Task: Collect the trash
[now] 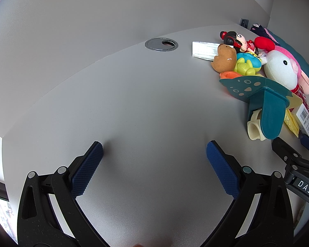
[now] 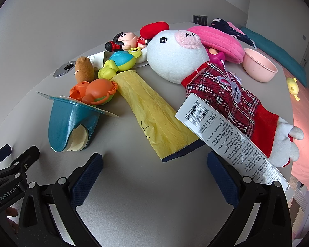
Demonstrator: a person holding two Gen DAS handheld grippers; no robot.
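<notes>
A crumpled yellow wrapper (image 2: 154, 111) lies on the grey table (image 2: 144, 195), its near end just ahead of my open right gripper (image 2: 154, 161). A long white box with a barcode (image 2: 226, 135) leans across the wrapper and the right finger (image 2: 220, 173). To the left stands a teal card pack holding a cream tape roll (image 2: 70, 121). My left gripper (image 1: 154, 154) is open over bare table, with the teal pack (image 1: 265, 103) and a white paper slip (image 1: 204, 50) to its right. Neither gripper holds anything.
Toys crowd the far side: a white plush pig in red plaid (image 2: 179, 55), a brown plush (image 2: 84, 70), orange (image 2: 94, 91) and green-blue (image 2: 117, 63) plastic toys, a doll (image 2: 125, 40), a pink bowl (image 2: 259, 65). A metal cable grommet (image 1: 161, 44) sits in the table.
</notes>
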